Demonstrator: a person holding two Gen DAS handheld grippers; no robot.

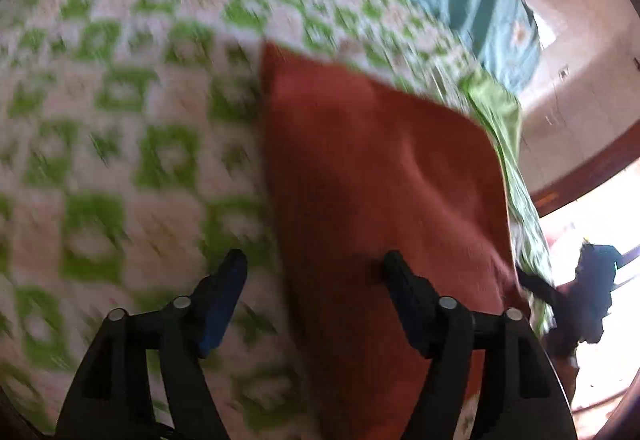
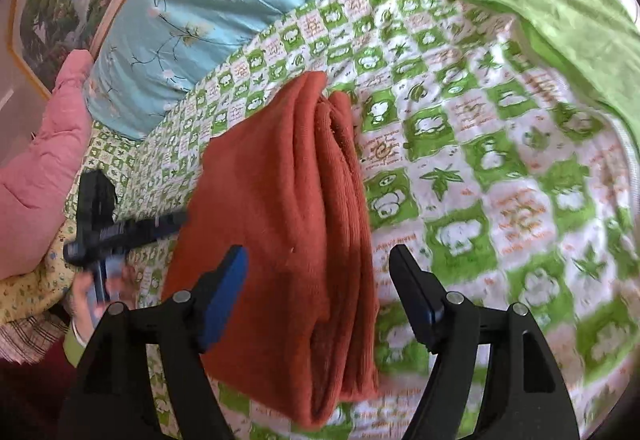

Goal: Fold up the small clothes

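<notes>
Right wrist view shows my right gripper (image 2: 316, 260) spread wide with the folded rust garment (image 2: 280, 224) between its fingers, apparently ungripped; the garment lies mid-quilt (image 2: 480, 168), layered edges facing the green cloth (image 2: 560, 20), probably a finished fold. My left gripper (image 1: 312, 264) gapes too, one finger over the garment's edge. Blur hides contact, and the garment's near end is cut off.

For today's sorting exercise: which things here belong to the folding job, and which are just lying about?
Part of the job:
- red garment, folded on the bed
- left gripper, open
- right gripper, open

Just lying about:
- checked sheet
- blue quilt
- green cloth
- pink jacket
- framed picture
</notes>
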